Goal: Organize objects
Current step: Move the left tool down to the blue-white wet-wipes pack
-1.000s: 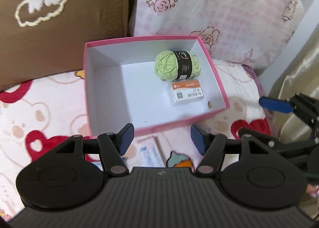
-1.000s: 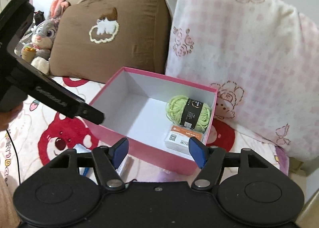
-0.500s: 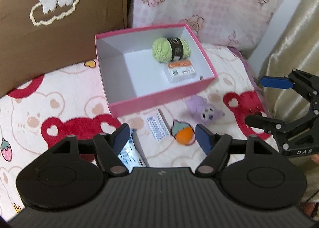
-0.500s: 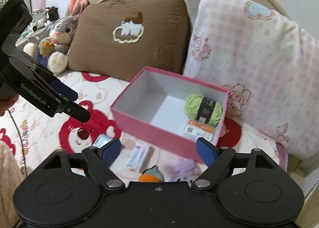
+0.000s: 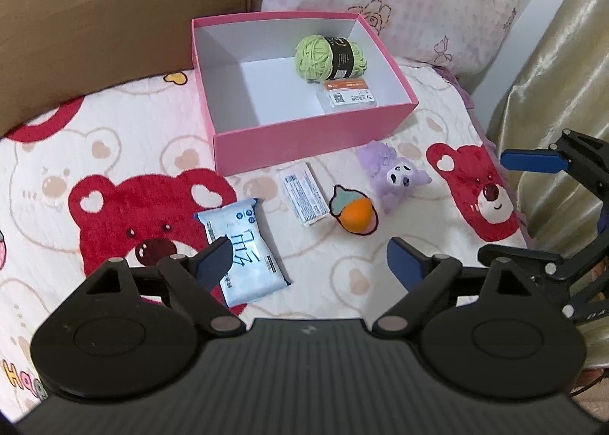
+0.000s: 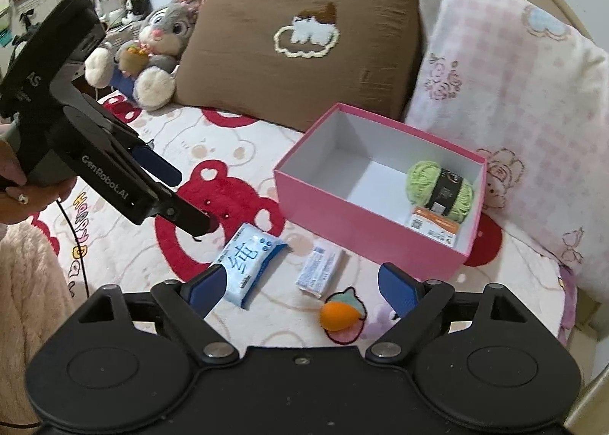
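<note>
A pink box [image 5: 304,145] [image 6: 365,221] sits on the bed and holds a green yarn ball [image 5: 330,56] [image 6: 439,187] and a small orange-labelled card pack [image 5: 349,93] [image 6: 434,226]. In front of it lie a blue wipes pack [image 5: 243,244] [image 6: 249,263], a small white packet [image 5: 303,193] [image 6: 320,272], an orange toy [image 5: 356,217] [image 6: 338,315] and a purple plush [image 5: 392,174]. My left gripper [image 5: 308,267] is open and empty, above the wipes pack. My right gripper [image 6: 300,288] is open and empty, near the packet and the toy.
A brown pillow [image 6: 304,50] and a pink checked pillow [image 6: 506,92] stand behind the box. A grey bunny plush [image 6: 152,46] sits at the far left. A gold curtain [image 5: 552,73] hangs at the bed's right edge.
Both grippers have pulled back and up from the box. The loose items in front of the box have come into view. Both stay open.
</note>
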A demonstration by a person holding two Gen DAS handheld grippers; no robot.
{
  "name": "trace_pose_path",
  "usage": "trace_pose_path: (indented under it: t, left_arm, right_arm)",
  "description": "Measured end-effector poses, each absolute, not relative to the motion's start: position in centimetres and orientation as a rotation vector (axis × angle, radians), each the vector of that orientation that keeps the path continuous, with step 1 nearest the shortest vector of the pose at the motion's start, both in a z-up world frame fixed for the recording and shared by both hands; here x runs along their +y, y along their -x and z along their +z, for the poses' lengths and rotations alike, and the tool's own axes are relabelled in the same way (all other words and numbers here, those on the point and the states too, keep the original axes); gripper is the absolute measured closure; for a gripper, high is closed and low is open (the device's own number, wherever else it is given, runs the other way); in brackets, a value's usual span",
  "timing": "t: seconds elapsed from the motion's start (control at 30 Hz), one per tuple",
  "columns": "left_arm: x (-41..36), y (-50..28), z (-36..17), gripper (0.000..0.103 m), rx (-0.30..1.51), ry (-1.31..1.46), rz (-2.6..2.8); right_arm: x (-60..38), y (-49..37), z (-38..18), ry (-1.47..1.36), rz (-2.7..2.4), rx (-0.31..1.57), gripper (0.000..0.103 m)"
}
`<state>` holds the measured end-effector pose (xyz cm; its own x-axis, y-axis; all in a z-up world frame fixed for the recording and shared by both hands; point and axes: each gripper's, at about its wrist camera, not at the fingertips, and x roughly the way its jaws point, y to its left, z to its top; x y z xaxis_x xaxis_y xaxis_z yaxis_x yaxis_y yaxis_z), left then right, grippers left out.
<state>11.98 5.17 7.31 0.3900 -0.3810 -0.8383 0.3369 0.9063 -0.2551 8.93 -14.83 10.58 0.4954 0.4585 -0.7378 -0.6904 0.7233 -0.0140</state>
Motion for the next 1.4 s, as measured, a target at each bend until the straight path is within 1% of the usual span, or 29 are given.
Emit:
trace_pose_path:
  t: [0.27,0.37,0.43,0.6,0.77,0.9,1.07,1.23,1.4]
  left_arm:
    - [7.3,-11.4,5.1,0.012,1.084,0.156,-0.437]
    - [7.7,-11.3,4.2,0.011,1.068,0.152,-0.428]
    - [8.0,-11.1,3.7,0.011,1.031,0.152,-0.41]
    - [8.7,-11.3,2.2,0.011,1.018,0.171,-0.408]
    - [8.8,-11.7,0.0,0.011,1.058,0.128,-0.357]
    - [9.2,-12.1,-2.0,0.011,1.078,0.125,-0.335]
    - [9.4,-12.9,-4.1,0.011,1.071,0.168,-0.313]
    - [9.2,-14.3,-5.1,0.011,1.059,0.165,-0.318]
    - [9.5,-15.1,-7.4,0.014,1.137,0.22,-0.309]
  right_arm:
    - [-13.9,-8.0,8.6,0.339,0.777,0.684,0.013]
    - [-13.6,-8.2,8.1,0.327,0.775,0.666,0.013]
    - [-13.4,-8.7,7.7,0.291,0.78,0.678,0.013]
    - [-13.0,-8.9,6.4,0.234,0.784,0.693,0.013]
    - [-10.9,-8.9,3.6,0.281,0.789,0.759,0.012]
    - [-9.7,-9.5,1.2,0.258,0.775,0.814,0.012]
    - [-8.2,-9.5,-1.9,0.299,0.753,0.806,0.012]
    - [-7.4,-9.4,-4.1,0.258,0.801,0.789,0.011]
    - [-5.7,-10.0,-5.5,0.258,0.827,0.791,0.01]
